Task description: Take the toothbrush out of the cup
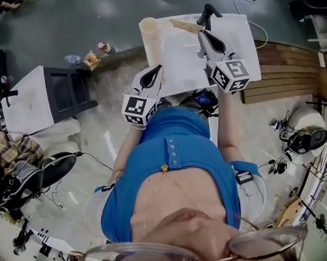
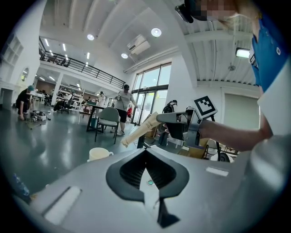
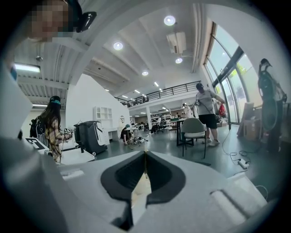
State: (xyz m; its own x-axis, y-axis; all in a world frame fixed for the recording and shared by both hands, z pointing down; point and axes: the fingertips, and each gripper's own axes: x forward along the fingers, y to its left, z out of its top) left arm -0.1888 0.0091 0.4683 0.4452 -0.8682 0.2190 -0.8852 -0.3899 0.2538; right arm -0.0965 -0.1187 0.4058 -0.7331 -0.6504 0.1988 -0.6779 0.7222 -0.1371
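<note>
The right tongs [image 1: 201,33] are pinched shut on the beige toothbrush [image 1: 184,26], held at the upper centre of the head view, out of the cup [image 1: 149,28] and just beside it. The cup stands at the white counter's [image 1: 177,67] upper-left corner. The left tongs [image 1: 159,68] are closed with nothing between them.
</note>
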